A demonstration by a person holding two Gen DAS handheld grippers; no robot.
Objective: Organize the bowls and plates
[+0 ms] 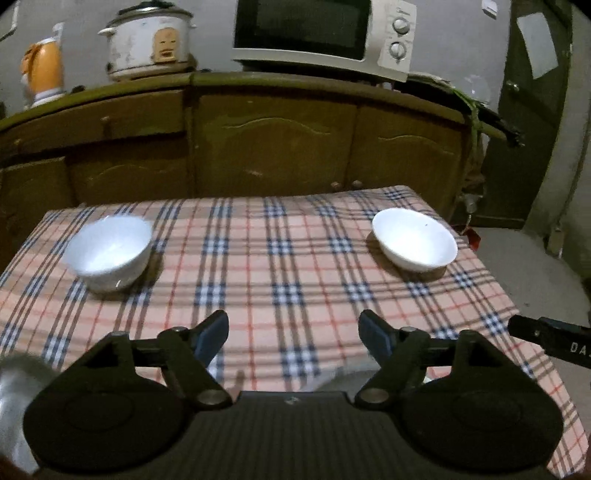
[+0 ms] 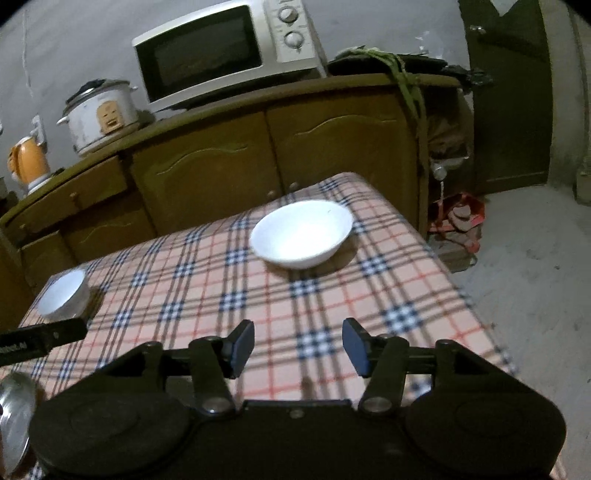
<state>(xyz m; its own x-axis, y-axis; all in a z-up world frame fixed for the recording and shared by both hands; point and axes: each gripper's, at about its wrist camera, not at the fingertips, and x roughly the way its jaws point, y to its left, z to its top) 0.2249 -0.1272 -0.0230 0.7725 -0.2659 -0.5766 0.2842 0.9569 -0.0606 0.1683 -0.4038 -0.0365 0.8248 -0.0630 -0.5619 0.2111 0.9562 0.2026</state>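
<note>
Checked cloth covered the counter (image 1: 295,258); both grippers' jaws stood wide, empty. Nesting the deep bowl (image 1: 109,253) inside the shallow bowl (image 1: 415,240) probably demanded firm rim grips.

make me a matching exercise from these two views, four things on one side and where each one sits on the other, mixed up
Things:
1. deep white bowl
2. shallow white bowl
3. microwave
4. rice cooker

Places:
A. on the cabinet top, right of the rice cooker
B. far left part of the checked tablecloth
C. on the cabinet top, between the orange kettle and the microwave
D. far right part of the tablecloth, near its corner

Pairs: 1-B, 2-D, 3-A, 4-C
</note>
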